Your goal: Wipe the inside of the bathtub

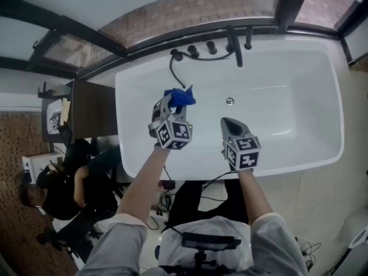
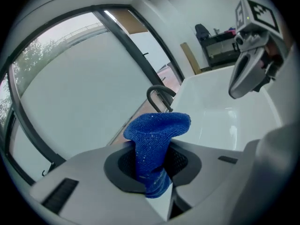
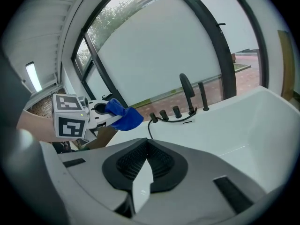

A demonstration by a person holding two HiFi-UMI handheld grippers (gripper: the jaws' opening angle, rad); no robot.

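Blue cloth point(image 1: 180, 97) clamped in our left gripper point(image 1: 170, 109) jaws, held over left end of white tub point(image 1: 287, 79), seemingly clear of its surface. Our right gripper point(image 1: 229, 124) jaws pressed together, empty. Risk, we judge: cloth, pinched by narrow fold, slips free under drag; bare jaws scrape tub.

The cloth point(image 1: 179, 98) is bright blue, the bathtub point(image 1: 299, 96) plain white, the tap point(image 1: 234, 42) black, the paving point(image 1: 201, 7) outside mottled reddish-brown.
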